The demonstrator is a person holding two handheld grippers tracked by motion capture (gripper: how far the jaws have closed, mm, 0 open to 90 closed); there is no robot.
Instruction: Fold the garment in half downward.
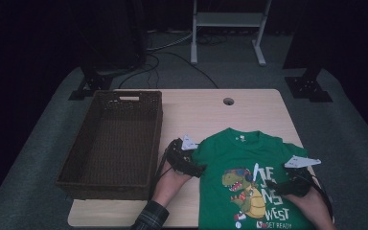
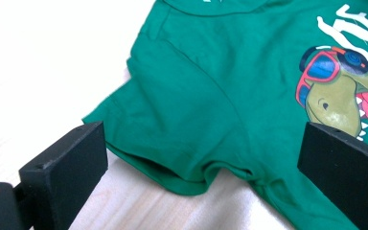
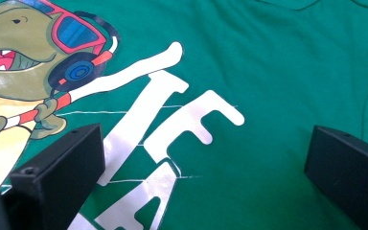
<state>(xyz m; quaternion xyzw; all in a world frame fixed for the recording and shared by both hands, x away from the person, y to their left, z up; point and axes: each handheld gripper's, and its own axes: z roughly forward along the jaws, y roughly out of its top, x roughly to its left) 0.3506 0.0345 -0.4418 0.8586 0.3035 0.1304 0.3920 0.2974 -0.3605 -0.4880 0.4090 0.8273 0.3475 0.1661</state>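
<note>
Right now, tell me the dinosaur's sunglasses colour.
Red frames, blue lenses on the sunglasses; clearest in the left gripper view.

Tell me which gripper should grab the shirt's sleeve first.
Probably left. The left gripper is open with the sleeve hem lying between its jaws. The right gripper hangs open over the shirt's printed chest.

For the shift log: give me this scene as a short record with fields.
surface: light wooden table
garment: green T-shirt with dinosaur print, lying flat, front up, at the near right of the table
container: brown wicker basket on the left, nothing in it
left tongs: open, at the shirt's left sleeve, jaws either side of the sleeve hem
right tongs: open, over the white lettering on the chest
grip: neither is closed on the cloth
</note>
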